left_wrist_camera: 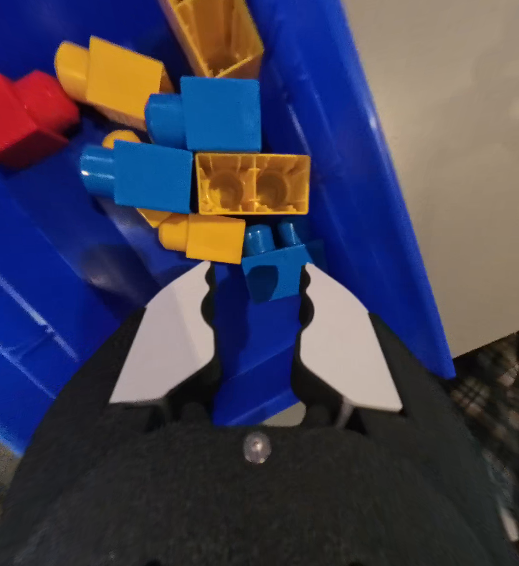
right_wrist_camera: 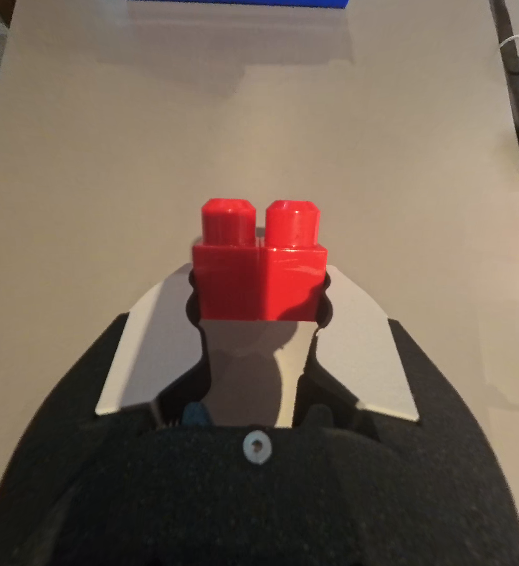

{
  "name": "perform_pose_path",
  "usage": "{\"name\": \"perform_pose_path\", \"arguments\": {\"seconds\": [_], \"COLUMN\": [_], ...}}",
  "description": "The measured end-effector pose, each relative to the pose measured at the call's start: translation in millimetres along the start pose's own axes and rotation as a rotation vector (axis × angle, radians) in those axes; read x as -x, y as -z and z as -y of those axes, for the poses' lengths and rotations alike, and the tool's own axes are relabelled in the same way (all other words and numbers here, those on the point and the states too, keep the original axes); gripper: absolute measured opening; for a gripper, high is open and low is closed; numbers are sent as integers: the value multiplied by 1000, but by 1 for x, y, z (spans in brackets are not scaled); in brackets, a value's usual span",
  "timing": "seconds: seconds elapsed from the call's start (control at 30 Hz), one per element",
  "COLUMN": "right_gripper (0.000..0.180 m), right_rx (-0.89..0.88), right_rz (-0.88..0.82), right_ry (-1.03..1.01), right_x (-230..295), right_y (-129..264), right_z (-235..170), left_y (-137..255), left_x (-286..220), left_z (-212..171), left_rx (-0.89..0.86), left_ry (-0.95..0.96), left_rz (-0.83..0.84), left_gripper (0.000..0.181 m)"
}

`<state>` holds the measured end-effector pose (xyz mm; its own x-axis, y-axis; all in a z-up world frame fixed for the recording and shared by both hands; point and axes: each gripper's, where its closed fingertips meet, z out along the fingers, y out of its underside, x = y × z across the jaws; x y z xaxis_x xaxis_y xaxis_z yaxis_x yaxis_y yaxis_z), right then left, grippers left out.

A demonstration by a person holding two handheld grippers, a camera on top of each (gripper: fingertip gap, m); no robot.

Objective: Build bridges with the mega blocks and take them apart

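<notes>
**Blocks in hand, no bridge yet**

Nearest the right wrist camera, the right gripper (right_wrist_camera: 259, 294) has its jaws pinching a red block (right_wrist_camera: 259, 275) by its two sides, studs pointing away, held over the bare beige table (right_wrist_camera: 252, 137). Nothing built stands on the table beyond the red block; only the edge of the blue bin (right_wrist_camera: 237, 1) shows at the far end.

In the left wrist view, the left gripper (left_wrist_camera: 256, 275) reaches into the blue bin (left_wrist_camera: 344, 153). Its jaws are spread wider than the small blue block (left_wrist_camera: 272, 272) between the tips; one finger looks to touch that block's side, the other stands clear, so I judge it not gripped. Just beyond it inside the bin lie a yellow block (left_wrist_camera: 214, 237), a hollow-side-up yellow block (left_wrist_camera: 252, 183), two more blue blocks (left_wrist_camera: 152, 176), and further yellow and red ones (left_wrist_camera: 16, 116) toward the bin's far corner.

As a judgement, the task is at its start: pieces are being fetched, with all building and dismantling left.

Outside the bin, past the table edge, a patterned carpet (left_wrist_camera: 497, 398) shows; the light is dim and warm.
</notes>
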<state>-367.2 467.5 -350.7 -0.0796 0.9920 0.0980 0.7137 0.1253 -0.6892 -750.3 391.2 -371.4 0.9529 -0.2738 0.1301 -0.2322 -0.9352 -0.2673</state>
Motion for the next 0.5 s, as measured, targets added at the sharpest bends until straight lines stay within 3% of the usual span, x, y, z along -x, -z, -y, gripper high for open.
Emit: {"name": "perform_pose_path", "arguments": {"seconds": [0.17,0.33,0.5], "right_gripper": [74,74,74], "right_rx": [-8,-5,-16], "right_rz": [8,26,26], "right_ry": [8,24,39], "right_x": [3,9,13], "right_y": [1,-2,1], "right_z": [2,4,9], "left_y": [-30,-30,-17], "left_x": [-12,-15,-10], "left_z": [-17,-24,-61], "left_rx": [119,135,305], "left_ry": [123,222,205], "left_rz": [-85,-154,-116], "left_gripper": [52,48,47]}}
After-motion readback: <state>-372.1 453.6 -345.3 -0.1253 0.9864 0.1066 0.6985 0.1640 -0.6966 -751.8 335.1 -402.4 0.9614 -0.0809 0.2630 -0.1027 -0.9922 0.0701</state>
